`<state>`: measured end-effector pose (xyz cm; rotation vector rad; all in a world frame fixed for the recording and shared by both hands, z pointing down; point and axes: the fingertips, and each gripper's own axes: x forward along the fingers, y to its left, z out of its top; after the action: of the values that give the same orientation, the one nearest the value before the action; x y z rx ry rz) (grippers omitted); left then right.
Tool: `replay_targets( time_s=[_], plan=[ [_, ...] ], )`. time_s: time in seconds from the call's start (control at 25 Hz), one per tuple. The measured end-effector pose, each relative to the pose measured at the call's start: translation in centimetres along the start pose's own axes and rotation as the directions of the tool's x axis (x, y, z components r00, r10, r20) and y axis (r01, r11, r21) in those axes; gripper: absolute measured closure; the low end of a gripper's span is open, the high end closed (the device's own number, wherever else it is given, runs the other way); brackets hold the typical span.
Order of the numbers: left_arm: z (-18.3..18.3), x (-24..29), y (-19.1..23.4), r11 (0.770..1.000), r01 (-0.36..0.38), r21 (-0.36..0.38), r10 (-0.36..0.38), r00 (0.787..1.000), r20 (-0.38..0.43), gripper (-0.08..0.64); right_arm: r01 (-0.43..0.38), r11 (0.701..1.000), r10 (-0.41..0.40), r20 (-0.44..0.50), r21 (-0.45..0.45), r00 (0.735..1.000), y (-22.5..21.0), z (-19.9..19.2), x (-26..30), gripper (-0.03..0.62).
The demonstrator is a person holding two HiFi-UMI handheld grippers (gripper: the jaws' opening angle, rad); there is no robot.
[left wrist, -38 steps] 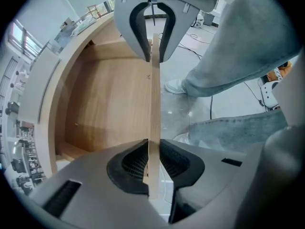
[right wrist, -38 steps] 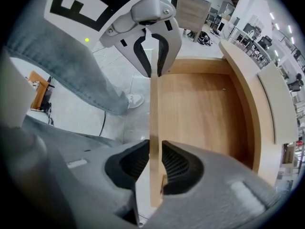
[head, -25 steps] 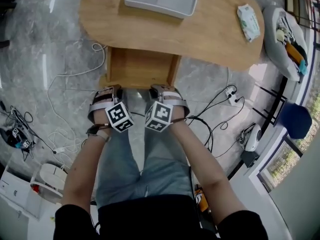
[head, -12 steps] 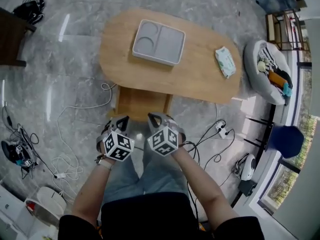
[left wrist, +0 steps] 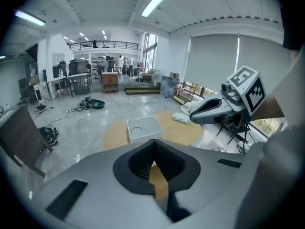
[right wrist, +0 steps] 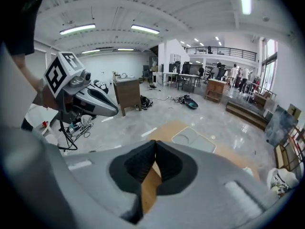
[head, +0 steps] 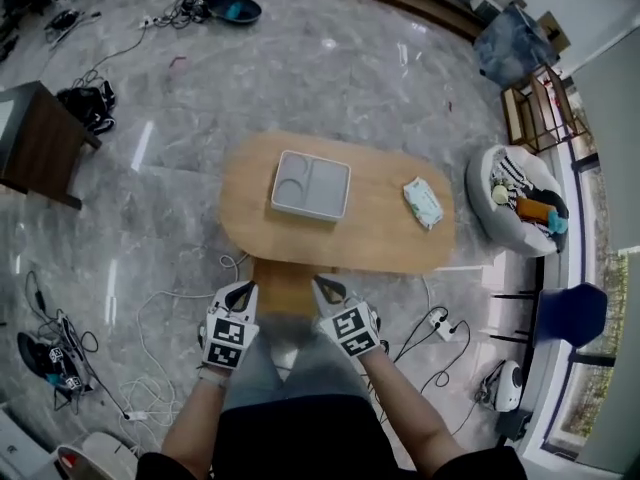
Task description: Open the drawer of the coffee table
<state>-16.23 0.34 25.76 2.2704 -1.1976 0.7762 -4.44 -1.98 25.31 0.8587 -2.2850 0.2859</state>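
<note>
Drawer (head: 283, 286) looks already pulled out: a wooden box pokes from under the near long edge of the coffee table (head: 380, 243), toward the person, so the job reads as pretty much done. It slides along the line from the surface to the person, crosswise to the oval top's long axis.

Left gripper (head: 240, 290) and right gripper (head: 326, 288) hang side by side above the drawer's near end, one over each front corner, both tipped down at it. Neither is touching it. Each gripper's jaws are pressed together with nothing between them; past the closed tips you only see wood farther off. Both sit about equally near, so if it needs more pull, either could drop straight down and forward onto the front edge, though they'd have to spread the jaws first.

On top, a grey tray (head: 311, 185) sits mid-surface with a wipes pack (head: 423, 202) to its right, well apart. Cables (head: 170, 298) trail over the glossy floor (head: 150, 198) to the left, and a white basket (head: 476, 183) of stuff sits off the right end.
</note>
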Motion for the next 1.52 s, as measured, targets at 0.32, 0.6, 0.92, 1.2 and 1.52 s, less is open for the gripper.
replay_targets(
  time_s=[0.32,0.6,0.92,1.2,1.52],
  plan=[
    [9.0,-6.8,0.7,0.998,-0.048,-0.045,0.055,0.985,0.161,0.545,0.062,0.996,-0.071,0.143,0.07,0.987,-2.4,8.1,-8.0,0.595],
    [14.2,-11.1,-0.9,0.997,-0.071,-0.037,0.077,0.97,0.229,0.545,0.111,0.989,-0.131,0.245,0.094,0.961,-4.7,12.7,-15.1,0.595],
    [18.4,-14.0,-2.3,0.996,-0.088,0.008,0.082,0.956,0.283,0.545,0.121,0.981,-0.167,0.333,0.155,0.928,-6.2,14.6,-20.6,0.595],
    [20.3,-14.8,-2.8,0.996,-0.087,0.024,0.075,0.942,0.328,0.545,0.09,0.969,-0.179,0.401,0.231,0.899,-7.0,15.1,-22.3,0.595],
    [22.5,-15.2,-3.5,0.997,-0.071,0.04,0.052,0.931,0.36,0.545,0.103,0.963,-0.205,0.425,0.249,0.882,-8.2,15.8,-23.0,0.595]
  ],
)
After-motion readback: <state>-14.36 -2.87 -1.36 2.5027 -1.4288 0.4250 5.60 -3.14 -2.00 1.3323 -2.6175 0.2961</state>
